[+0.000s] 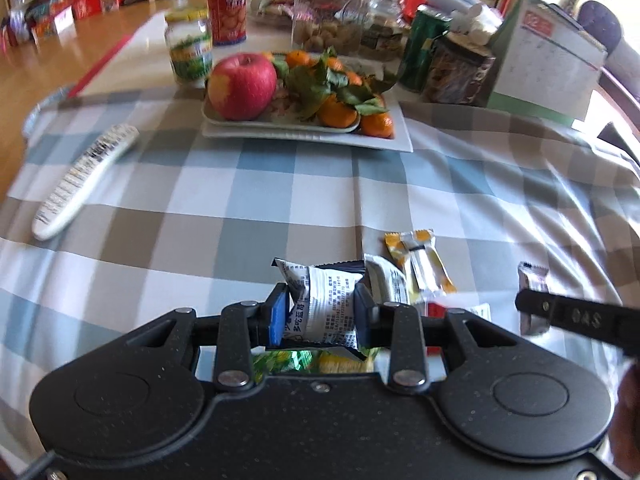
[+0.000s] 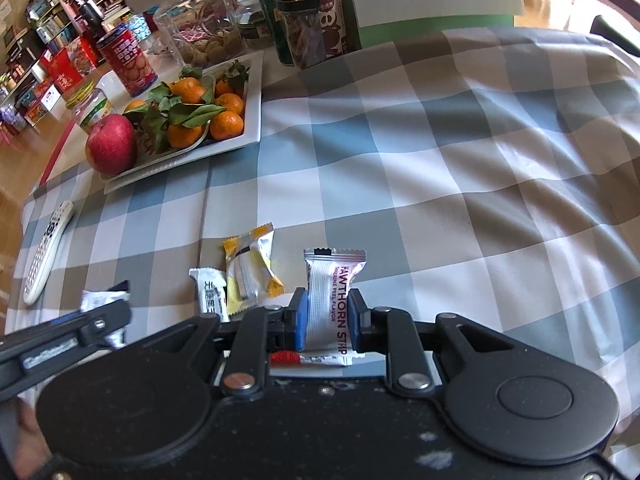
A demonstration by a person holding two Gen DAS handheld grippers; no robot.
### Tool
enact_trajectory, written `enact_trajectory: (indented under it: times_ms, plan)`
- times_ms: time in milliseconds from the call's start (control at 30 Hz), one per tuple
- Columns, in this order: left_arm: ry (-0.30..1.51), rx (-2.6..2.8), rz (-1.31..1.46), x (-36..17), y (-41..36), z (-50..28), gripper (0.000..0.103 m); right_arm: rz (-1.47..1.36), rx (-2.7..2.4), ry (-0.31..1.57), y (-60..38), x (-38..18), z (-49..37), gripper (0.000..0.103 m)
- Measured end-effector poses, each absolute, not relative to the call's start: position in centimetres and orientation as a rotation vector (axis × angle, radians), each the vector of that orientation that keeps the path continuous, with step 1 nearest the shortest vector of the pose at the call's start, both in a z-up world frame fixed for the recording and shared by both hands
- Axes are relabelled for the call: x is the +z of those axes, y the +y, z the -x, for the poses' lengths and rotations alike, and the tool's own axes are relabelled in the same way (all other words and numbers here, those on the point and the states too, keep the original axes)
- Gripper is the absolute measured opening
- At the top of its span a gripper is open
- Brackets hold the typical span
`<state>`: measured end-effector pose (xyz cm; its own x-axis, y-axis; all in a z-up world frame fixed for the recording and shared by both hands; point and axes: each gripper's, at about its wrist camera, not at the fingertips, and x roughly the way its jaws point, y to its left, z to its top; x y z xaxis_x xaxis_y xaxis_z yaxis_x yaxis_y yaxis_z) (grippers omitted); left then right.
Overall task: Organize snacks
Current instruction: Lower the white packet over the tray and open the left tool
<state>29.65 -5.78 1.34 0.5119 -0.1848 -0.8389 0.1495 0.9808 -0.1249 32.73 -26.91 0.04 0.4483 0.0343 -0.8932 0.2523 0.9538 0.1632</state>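
My left gripper [image 1: 320, 312] is shut on a white snack packet with dark ends [image 1: 324, 304], held above the checked tablecloth [image 1: 240, 200]. My right gripper [image 2: 324, 320] is shut on a silver hawthorn strip packet [image 2: 330, 296], and this packet [image 1: 530, 280] shows at the right of the left wrist view. A yellow and white packet [image 2: 250, 268] and a white packet [image 2: 210, 290] lie on the cloth between the grippers. Below the left gripper, green and yellow wrappers [image 1: 304, 362] peek out. A red and white packet [image 2: 308, 359] lies under the right gripper.
A white tray [image 1: 392, 140] holds an apple [image 1: 242, 86] and several leafy tangerines [image 1: 340, 112]. A white remote [image 1: 80, 184] lies at the left. Jars, a red can [image 1: 227, 8], a green can [image 1: 422, 52] and a desk calendar [image 1: 544, 64] stand behind the tray.
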Motion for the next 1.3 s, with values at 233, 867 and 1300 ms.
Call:
enact_trajectory:
  times_ms: [233, 867, 1300]
  plan:
    - [1.030, -0.215, 0.093, 2.8, -3.3, -23.6, 0.043, -0.299, -0.133, 1.062, -27.2, 1.4, -29.9, 0.022]
    - [1.011, -0.172, 0.111, -0.4, 0.0, -9.0, 0.043, -0.389, -0.082, 0.919, -25.2, 2.7, -10.8, 0.022]
    - [0.990, -0.105, 0.062, -1.5, -0.1, -6.5, 0.043, -0.466, -0.036, 0.936, -21.5, 0.6, -0.9, 0.022]
